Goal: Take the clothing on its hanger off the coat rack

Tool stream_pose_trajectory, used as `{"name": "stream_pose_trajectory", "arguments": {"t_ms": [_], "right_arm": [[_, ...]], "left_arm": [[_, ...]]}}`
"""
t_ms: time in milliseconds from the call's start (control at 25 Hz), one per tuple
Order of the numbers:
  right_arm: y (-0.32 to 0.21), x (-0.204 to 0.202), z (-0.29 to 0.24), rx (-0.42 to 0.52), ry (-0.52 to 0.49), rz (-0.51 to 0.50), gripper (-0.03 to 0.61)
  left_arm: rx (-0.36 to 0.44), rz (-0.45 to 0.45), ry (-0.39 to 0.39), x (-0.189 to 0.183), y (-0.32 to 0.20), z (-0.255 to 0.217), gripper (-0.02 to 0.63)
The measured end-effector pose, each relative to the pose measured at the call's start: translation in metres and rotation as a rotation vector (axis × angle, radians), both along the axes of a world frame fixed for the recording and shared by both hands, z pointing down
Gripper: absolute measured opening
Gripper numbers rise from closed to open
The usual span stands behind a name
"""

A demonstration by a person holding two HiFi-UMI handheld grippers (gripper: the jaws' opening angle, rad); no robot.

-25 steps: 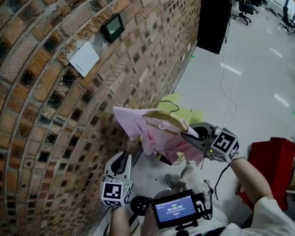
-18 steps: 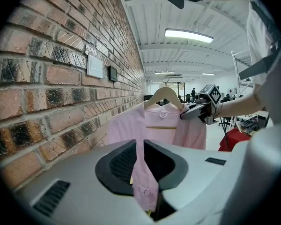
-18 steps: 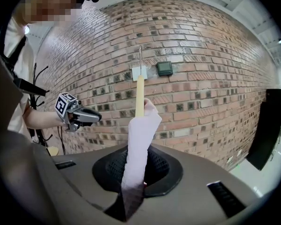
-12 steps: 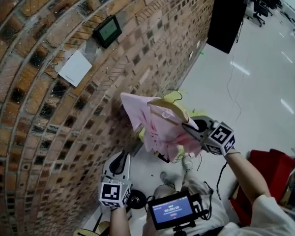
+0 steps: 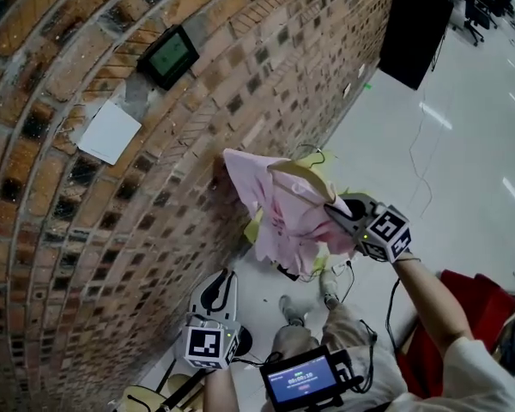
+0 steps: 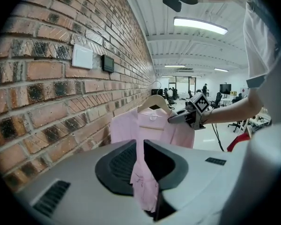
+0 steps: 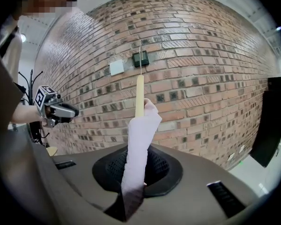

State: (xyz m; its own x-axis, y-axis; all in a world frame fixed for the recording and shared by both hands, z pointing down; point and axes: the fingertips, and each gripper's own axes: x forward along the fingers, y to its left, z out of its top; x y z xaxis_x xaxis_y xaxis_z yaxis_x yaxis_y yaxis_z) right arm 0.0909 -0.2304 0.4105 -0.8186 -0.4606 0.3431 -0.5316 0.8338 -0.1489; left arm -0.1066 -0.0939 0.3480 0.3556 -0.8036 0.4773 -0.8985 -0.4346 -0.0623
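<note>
A: Which step is in hand?

B: The lift-off looks done to me. In the right gripper view the hanger's wire hook (image 7: 140, 55) stands up against the brick wall (image 5: 112, 75) with nothing round it, so it hangs on no peg. I can't pick out the coat rack with any certainty.

A: Where is the garment, then?

B: The pink shirt (image 5: 279, 217) is in the air on its wooden hanger (image 5: 302, 178), close beside the wall and above the pale floor (image 5: 446, 144). The right gripper (image 5: 336, 213) has it at the shoulder end farther from the wall. Its jaws are closed tight on a fold of pink cloth that runs up to the tip of the hanger.

A: And the other one?

B: The left gripper (image 5: 219, 280) sits lower, under the shirt's hem and just beside the wall. In its own view a strip of the shirt's lower front runs down between the jaws, which stand nearly together and pinch it. The head view doesn't make that contact plain.

A: What does the next move call for?

B: Carrying it clear of the wall to wherever it is to go. Both grips look to be on cloth rather than wood — so the hanger could slide out of the shoulders if it tips. I'd hold it level and move both hands as one, so the cloth is neither stretched nor slack.
</note>
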Motion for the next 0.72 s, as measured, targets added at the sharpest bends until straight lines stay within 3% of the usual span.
{"name": "stream_pose_trajectory", "arguments": {"t_ms": [360,600,720], "right_arm": [[-0.048,0.028,0.046,-0.013,-0.02,0.055,0.031],[-0.065,0.037,0.084,-0.005,0.046,0.027,0.031],[-0.071,0.035,0.101,-0.002,0.033,0.024,0.031]], "left_arm": [[-0.036,-0.028,-0.01,0.013,-0.019,0.034,0.041],[-0.042,-0.033,-0.003,0.032,-0.042,0.047,0.041],[-0.057,-0.026,-0.005,0.04,-0.051,0.057,0.041]]}}
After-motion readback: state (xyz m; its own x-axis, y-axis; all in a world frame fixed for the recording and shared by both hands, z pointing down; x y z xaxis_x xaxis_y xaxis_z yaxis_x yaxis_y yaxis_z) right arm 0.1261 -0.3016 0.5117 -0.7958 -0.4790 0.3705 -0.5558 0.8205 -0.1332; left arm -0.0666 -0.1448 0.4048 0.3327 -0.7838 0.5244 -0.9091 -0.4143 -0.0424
